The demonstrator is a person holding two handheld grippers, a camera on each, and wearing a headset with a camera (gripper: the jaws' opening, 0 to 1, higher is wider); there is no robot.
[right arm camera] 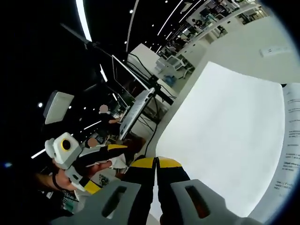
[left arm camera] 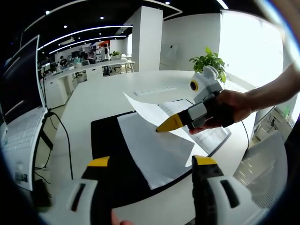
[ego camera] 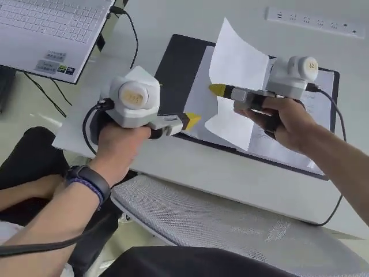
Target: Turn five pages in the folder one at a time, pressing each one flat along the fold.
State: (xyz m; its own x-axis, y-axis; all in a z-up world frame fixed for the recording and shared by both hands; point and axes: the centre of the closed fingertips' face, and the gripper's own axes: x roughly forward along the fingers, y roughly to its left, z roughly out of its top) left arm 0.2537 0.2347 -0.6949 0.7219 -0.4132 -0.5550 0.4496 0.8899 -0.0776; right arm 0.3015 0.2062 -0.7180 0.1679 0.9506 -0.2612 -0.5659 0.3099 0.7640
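Note:
A black folder (ego camera: 176, 66) lies open on the white table (ego camera: 173, 161), with printed pages (ego camera: 320, 109) on its right half. My right gripper (ego camera: 218, 89) is shut on the edge of a white page (ego camera: 236, 57), which stands lifted above the fold. In the right gripper view the yellow fingertips (right arm camera: 157, 162) are pressed together on that page (right arm camera: 225, 126). My left gripper (ego camera: 191, 120) hovers at the folder's near left edge, apart from the page. In the left gripper view its jaws (left arm camera: 151, 161) are open and empty, and the right gripper (left arm camera: 169, 123) holds the page (left arm camera: 145, 112) ahead.
A white laptop (ego camera: 46, 29) sits at the table's far left with a black cable (ego camera: 135, 40) beside it. A power strip (ego camera: 311, 20) lies at the far right. A grey mesh chair (ego camera: 230, 225) stands below the table's near edge. A potted plant (left arm camera: 208, 63) stands beyond the table.

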